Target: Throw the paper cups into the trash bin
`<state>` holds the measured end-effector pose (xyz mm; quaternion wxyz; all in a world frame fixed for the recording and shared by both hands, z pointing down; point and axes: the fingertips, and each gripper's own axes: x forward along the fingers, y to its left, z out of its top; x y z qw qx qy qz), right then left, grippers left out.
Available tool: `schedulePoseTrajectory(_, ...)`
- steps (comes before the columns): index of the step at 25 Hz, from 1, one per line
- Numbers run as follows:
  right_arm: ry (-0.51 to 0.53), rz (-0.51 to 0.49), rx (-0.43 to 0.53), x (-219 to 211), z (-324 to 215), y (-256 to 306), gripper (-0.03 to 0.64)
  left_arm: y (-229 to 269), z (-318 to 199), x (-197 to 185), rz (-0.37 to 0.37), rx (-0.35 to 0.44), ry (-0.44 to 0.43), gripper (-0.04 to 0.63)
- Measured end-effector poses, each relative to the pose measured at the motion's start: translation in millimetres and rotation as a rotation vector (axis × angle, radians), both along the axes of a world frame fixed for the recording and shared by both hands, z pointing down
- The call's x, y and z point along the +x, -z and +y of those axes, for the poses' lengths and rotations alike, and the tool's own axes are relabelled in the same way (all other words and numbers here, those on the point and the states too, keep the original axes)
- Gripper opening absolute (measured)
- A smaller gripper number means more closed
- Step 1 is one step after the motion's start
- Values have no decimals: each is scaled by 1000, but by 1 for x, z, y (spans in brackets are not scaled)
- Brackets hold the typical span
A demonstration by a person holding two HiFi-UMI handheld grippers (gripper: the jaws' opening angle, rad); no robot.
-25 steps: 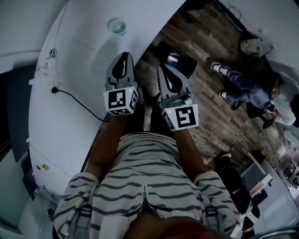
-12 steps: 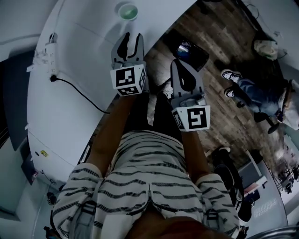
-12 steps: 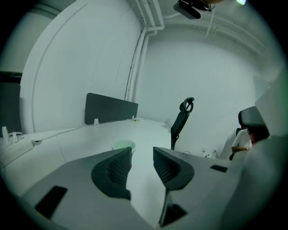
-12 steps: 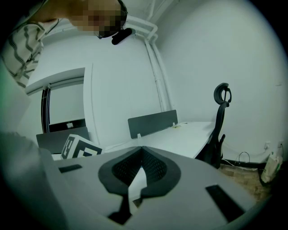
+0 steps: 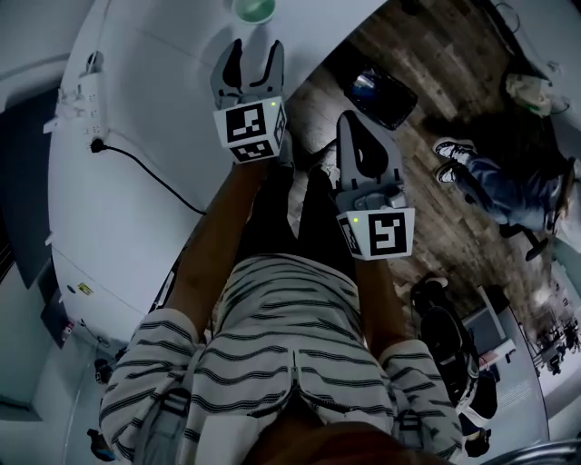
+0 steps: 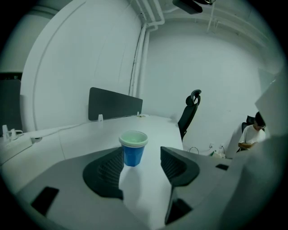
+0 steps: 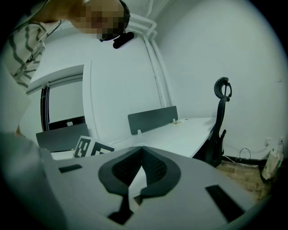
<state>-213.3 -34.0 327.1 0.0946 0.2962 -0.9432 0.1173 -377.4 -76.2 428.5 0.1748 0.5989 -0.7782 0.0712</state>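
Note:
A blue paper cup [image 6: 133,148] with a pale rim stands upright on the white desk [image 6: 81,143]. In the head view the cup [image 5: 253,9] is at the top edge. My left gripper [image 6: 142,157] points at it, and its jaws have just been opening; they are now open with nothing between them. The cup stands just past the tips, toward the left jaw. In the head view the left gripper [image 5: 250,56] is over the desk. My right gripper [image 5: 357,136] hangs shut and empty past the desk's edge, above the floor. A dark bin [image 5: 381,91] sits on the floor beyond it.
A power strip [image 5: 77,104] and its black cable [image 5: 154,182] lie on the desk to the left. A grey divider [image 6: 114,104] stands behind the cup, with an office chair [image 6: 189,112] to its right. A seated person [image 5: 508,182] is at the right, over the wooden floor.
My left gripper has moved forward over the desk toward the cup, and its jaws went from shut to open. The right gripper has shifted slightly and stayed shut.

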Motion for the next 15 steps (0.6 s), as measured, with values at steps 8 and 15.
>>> schedulePoseTrajectory(8, 11, 14, -20, -2, 7, -16, 15, -17, -17, -11, -31, -14, 6, 288)
schedulePoseTrajectory(15, 10, 32, -31, -2, 6, -28, 15, -36, -31, -26, -22, -42, 28, 315)
